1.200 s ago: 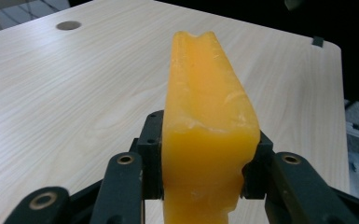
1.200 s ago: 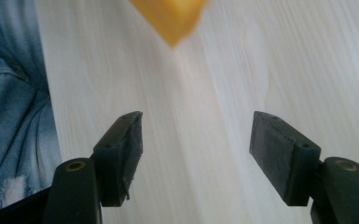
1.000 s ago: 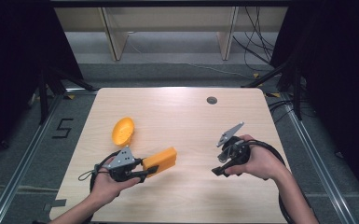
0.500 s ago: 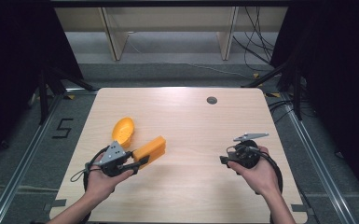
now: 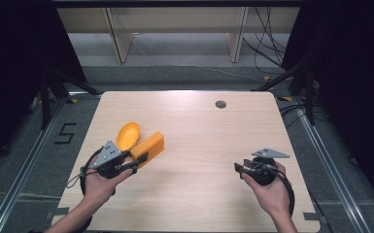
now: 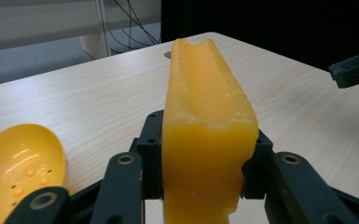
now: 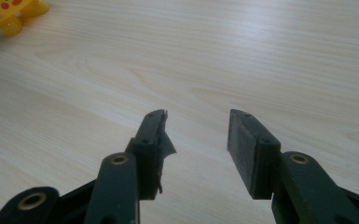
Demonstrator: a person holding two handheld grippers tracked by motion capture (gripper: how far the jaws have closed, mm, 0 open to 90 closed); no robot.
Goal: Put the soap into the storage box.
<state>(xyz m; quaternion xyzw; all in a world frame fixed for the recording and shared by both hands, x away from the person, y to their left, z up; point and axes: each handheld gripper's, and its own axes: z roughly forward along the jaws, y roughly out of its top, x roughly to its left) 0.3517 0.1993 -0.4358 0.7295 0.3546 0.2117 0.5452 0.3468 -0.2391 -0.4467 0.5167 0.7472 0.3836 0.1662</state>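
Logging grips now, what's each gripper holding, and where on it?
Left gripper clamps the orange block across its near end; right gripper is open, holding nothing.

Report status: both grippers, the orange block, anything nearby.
Left gripper shut on orange block. Right gripper open, empty, above bare table. Yellow scoop close beside block.

**Left fingers clamped, right fingers apart**

The left hand (image 5: 99, 182) comes in from the lower left of the high view, forearm angled up and to the right, holding the left gripper (image 5: 138, 158), which points right and away from the person. Its fingers (image 6: 151, 154) are closed on a held block, pressing both sides. The right hand (image 5: 269, 191) holds the right gripper (image 7: 196, 135) low over the surface, pointing left, with its fingers (image 7: 247, 144) spread and nothing between them.
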